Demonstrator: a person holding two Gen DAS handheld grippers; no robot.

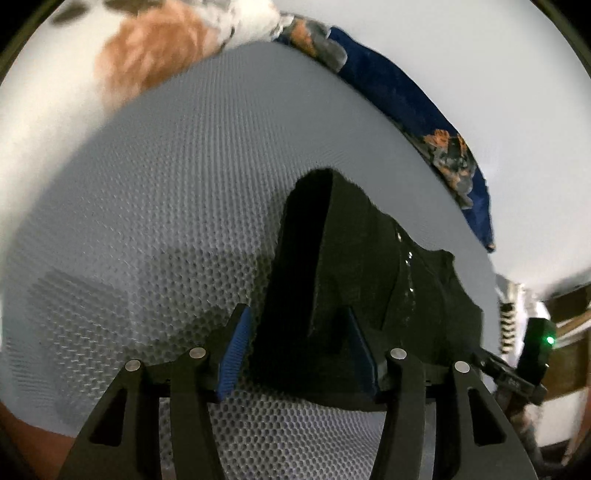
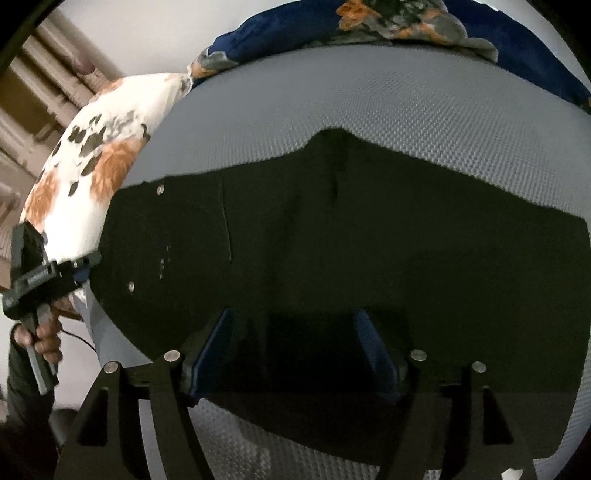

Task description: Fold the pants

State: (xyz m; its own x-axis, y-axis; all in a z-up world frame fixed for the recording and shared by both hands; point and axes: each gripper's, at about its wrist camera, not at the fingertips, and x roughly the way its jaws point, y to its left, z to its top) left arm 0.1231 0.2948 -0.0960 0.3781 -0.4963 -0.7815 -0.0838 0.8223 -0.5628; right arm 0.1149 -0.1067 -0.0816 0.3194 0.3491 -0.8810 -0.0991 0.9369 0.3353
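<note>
Black pants (image 2: pixel 332 251) lie spread on a grey honeycomb-textured mattress (image 2: pixel 369 99). In the left wrist view a raised fold of the pants (image 1: pixel 351 266) stands between the blue-padded fingers of my left gripper (image 1: pixel 295 350), whose jaws are wide apart around the cloth without pinching it. My right gripper (image 2: pixel 295 343) hovers over the near edge of the pants with its jaws also wide apart. The left gripper also shows in the right wrist view (image 2: pixel 40 277), held by a hand at the pants' left edge; the right gripper shows at the right of the left wrist view (image 1: pixel 532 350).
A white pillow with orange and dark flowers (image 2: pixel 92 166) lies at the mattress's left side. A dark blue floral blanket (image 2: pixel 369 26) runs along the far edge. A white wall is behind. Wooden furniture (image 2: pixel 37 92) stands at far left.
</note>
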